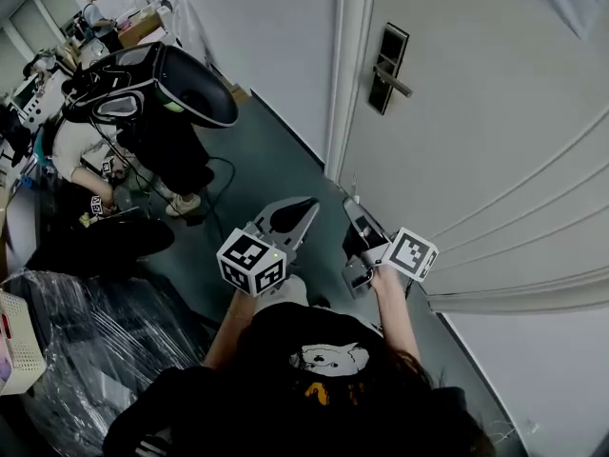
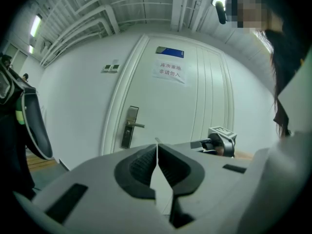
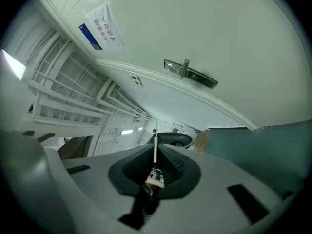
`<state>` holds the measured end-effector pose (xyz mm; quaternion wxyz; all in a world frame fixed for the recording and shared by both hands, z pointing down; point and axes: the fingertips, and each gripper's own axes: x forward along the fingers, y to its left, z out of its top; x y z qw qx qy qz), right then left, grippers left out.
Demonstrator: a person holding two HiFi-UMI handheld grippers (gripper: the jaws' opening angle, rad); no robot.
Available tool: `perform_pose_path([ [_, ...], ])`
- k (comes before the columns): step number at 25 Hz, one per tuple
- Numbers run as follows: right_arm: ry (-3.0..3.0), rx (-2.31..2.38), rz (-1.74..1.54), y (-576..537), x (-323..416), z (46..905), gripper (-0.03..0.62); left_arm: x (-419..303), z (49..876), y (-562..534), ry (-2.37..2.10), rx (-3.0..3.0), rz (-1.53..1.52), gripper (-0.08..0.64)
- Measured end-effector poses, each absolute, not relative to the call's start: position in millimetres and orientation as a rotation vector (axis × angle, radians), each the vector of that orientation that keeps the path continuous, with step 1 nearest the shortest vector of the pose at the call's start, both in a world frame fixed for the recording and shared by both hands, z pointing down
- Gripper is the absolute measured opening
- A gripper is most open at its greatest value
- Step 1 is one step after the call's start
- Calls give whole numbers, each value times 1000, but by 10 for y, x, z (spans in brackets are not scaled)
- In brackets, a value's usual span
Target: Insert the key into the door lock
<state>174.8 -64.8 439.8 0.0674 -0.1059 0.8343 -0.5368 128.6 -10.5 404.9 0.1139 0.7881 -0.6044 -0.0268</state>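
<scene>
The white door (image 1: 476, 131) fills the right of the head view, and its dark metal lock plate with lever handle (image 1: 388, 68) sits high near the frame. My right gripper (image 1: 354, 212) is shut on a key (image 3: 155, 149), whose thin blade stands up past the jaw tips, with a ring hanging below (image 3: 155, 178). In the right gripper view the lock (image 3: 190, 73) lies well above the key, apart from it. My left gripper (image 1: 312, 203) is shut, and I see nothing between its jaws (image 2: 157, 143). The lock (image 2: 129, 126) appears far ahead in the left gripper view, with the right gripper (image 2: 220, 141) beside it.
A paper notice (image 2: 169, 71) hangs on the upper door. A large black chair-like object (image 1: 166, 89) and a crouching person (image 1: 81, 150) are at the left. A plastic-wrapped bundle (image 1: 86, 336) and a white basket (image 1: 19, 341) lie at the bottom left. Dark floor (image 1: 276, 160) runs along the wall.
</scene>
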Motion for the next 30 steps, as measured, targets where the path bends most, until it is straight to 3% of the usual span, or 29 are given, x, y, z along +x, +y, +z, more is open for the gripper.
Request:
perform_pose_path([
  [30, 2487, -451, -1717, -1106, 88, 4515, 20, -256, 4059, -673, -1613, 2374, -31, 14],
])
